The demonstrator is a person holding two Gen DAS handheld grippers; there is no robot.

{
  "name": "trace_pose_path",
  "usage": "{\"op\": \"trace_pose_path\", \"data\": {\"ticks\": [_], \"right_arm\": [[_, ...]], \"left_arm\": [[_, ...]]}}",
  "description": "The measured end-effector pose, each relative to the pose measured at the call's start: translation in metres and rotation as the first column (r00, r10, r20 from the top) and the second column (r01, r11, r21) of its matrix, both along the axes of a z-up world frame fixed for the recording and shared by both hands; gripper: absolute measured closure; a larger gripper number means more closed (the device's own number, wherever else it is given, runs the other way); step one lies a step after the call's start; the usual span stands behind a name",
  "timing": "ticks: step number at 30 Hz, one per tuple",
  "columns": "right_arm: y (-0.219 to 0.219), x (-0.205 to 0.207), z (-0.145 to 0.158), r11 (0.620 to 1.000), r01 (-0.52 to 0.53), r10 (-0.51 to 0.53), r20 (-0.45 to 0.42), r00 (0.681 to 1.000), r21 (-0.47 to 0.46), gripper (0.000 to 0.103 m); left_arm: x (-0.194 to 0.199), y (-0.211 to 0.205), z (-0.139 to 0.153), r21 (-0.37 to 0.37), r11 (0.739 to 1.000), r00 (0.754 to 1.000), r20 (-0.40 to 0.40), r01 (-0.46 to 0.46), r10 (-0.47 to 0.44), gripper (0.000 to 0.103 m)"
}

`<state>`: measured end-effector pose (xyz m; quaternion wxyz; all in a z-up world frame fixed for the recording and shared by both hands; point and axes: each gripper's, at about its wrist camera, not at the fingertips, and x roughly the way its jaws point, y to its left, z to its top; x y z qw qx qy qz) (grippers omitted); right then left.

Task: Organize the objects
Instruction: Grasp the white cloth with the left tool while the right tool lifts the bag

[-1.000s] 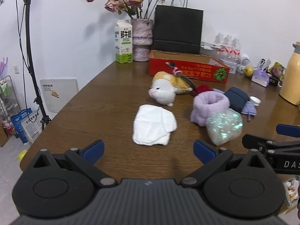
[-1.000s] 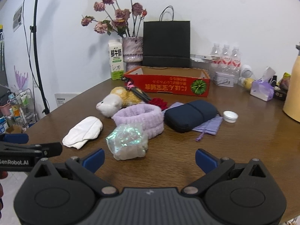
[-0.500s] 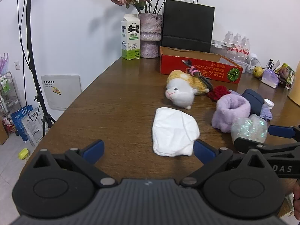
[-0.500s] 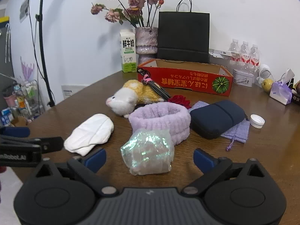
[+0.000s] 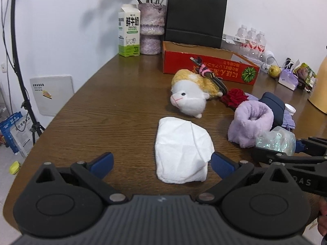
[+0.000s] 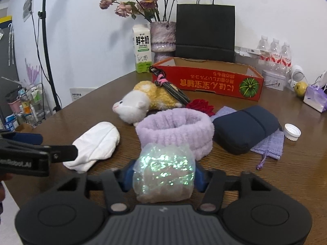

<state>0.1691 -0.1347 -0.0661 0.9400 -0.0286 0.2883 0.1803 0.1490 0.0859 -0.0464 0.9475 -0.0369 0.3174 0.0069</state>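
Your right gripper [image 6: 163, 175] has just been closing; its blue pads now pinch the crinkly iridescent cellophane bundle [image 6: 163, 175] between them. The bundle stands upright with no clear heading, soft, so it may slip when lifted. Your left gripper [image 5: 161, 162] is spread wide; the folded white cloth [image 5: 181, 149] lies between its fingers, lengthwise away from you, and may unfold.

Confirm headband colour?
Light purple, fluffy headband; clearest in the right wrist view.

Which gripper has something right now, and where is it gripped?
The right gripper has just closed on the shiny plastic bundle, pads against its two sides. The left gripper is open around the white cloth.
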Motion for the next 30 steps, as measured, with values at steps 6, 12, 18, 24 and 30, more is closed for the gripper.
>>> {"op": "trace_pose_path", "data": {"ticks": [6,12,18,24,30], "right_arm": [[-0.014,-0.003,0.003,0.999,0.005,-0.005,0.014,1.000,0.038,0.056],[-0.031,-0.004,0.003,0.998,0.052,-0.053,0.025,0.998,0.047,0.056],[-0.049,-0.004,0.005,0.993,0.096,-0.098,0.031,0.995,0.065,0.056],[-0.056,-0.003,0.005,0.992,0.095,-0.098,0.035,0.995,0.080,0.056],[-0.061,-0.005,0.006,0.991,0.091,-0.095,0.042,0.995,0.094,0.056]], "left_arm": [[0.016,-0.009,-0.003,-0.012,0.999,0.999,-0.023,0.035,-0.035,0.000],[0.038,-0.021,-0.012,0.011,1.000,0.996,-0.084,0.029,-0.028,0.000],[0.058,-0.030,-0.017,0.052,0.999,0.994,-0.111,0.007,-0.001,0.000],[0.065,-0.031,-0.018,0.073,0.997,0.993,-0.116,-0.024,0.032,0.000],[0.059,-0.033,-0.014,0.060,0.998,0.995,-0.097,-0.023,0.028,0.023]]}}
